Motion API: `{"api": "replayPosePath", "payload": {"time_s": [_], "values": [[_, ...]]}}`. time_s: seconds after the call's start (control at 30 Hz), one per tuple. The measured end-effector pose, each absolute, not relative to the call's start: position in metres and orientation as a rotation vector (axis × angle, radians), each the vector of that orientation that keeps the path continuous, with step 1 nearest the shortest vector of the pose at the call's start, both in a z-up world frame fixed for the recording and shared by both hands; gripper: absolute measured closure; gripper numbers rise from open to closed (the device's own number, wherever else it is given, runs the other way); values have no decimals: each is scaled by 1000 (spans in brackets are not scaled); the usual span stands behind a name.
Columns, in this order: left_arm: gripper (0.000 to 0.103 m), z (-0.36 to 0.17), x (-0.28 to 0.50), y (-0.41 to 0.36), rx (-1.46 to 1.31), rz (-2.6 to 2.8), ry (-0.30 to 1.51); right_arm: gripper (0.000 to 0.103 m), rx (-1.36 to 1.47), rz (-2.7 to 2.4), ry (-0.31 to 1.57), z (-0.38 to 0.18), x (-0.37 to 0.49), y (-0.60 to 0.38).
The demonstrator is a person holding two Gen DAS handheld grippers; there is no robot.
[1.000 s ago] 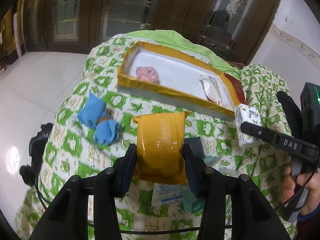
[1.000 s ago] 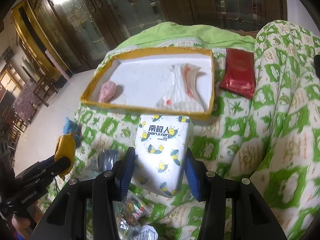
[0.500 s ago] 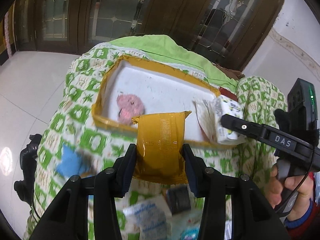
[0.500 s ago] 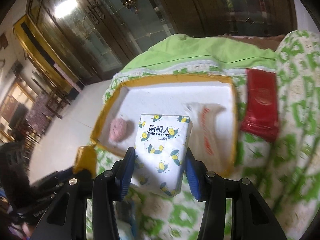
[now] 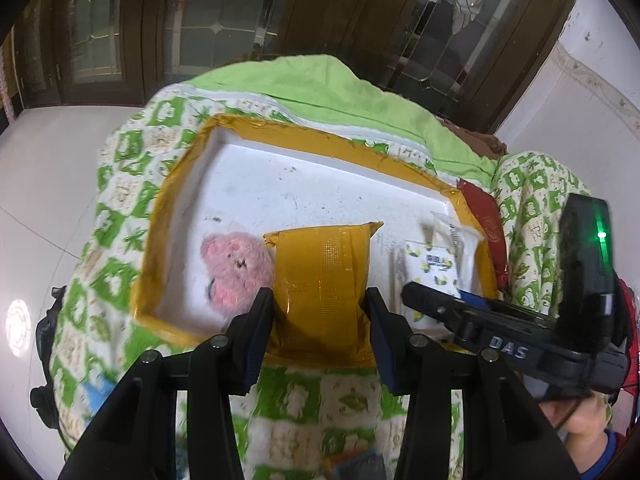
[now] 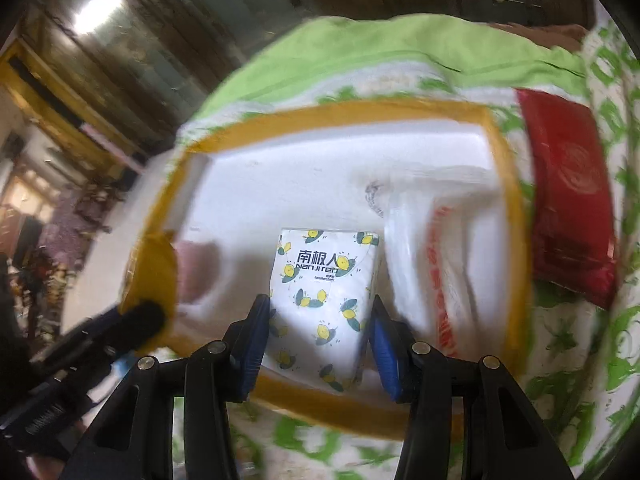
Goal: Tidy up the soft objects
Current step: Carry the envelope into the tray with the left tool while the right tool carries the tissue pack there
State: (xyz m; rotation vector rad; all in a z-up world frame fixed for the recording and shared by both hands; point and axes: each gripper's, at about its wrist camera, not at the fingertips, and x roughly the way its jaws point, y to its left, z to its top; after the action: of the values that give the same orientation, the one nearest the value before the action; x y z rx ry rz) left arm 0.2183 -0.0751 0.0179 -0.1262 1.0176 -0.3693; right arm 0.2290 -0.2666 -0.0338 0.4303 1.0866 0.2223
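My left gripper (image 5: 320, 304) is shut on a yellow soft pack (image 5: 322, 280) and holds it over the near edge of a white foam tray with a yellow taped rim (image 5: 160, 216). A pink plush toy (image 5: 236, 268) lies in the tray just left of the pack. My right gripper (image 6: 318, 320) is shut on a white tissue pack with lemon print (image 6: 322, 288), held over the tray (image 6: 516, 216) beside a white plastic bag (image 6: 436, 264). The tissue pack (image 5: 430, 268) and the right gripper also show at the right of the left wrist view.
The tray sits on a green-and-white patterned quilt (image 5: 120, 216). A red packet (image 6: 568, 208) lies on the quilt right of the tray. Small items, blurred, lie on the quilt near the bottom edge (image 5: 360, 464). Dark wooden glass doors stand behind.
Both grippers have moved forward from the quilt to over the tray, each keeping its pack. The tray now fills both views and the blue cloth has left the left view.
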Motion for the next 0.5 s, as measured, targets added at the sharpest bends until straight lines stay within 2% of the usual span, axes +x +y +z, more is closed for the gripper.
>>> {"api": "replayPosePath", "payload": {"time_s": [0.43,0.5], "values": [[58,-12,233,-92,43,-319,1073,51,402,216,1077,-34,232,-265],[55,-11,233,-88,42,-312,1074,50,396,220,1073,-34,231,-264]]}}
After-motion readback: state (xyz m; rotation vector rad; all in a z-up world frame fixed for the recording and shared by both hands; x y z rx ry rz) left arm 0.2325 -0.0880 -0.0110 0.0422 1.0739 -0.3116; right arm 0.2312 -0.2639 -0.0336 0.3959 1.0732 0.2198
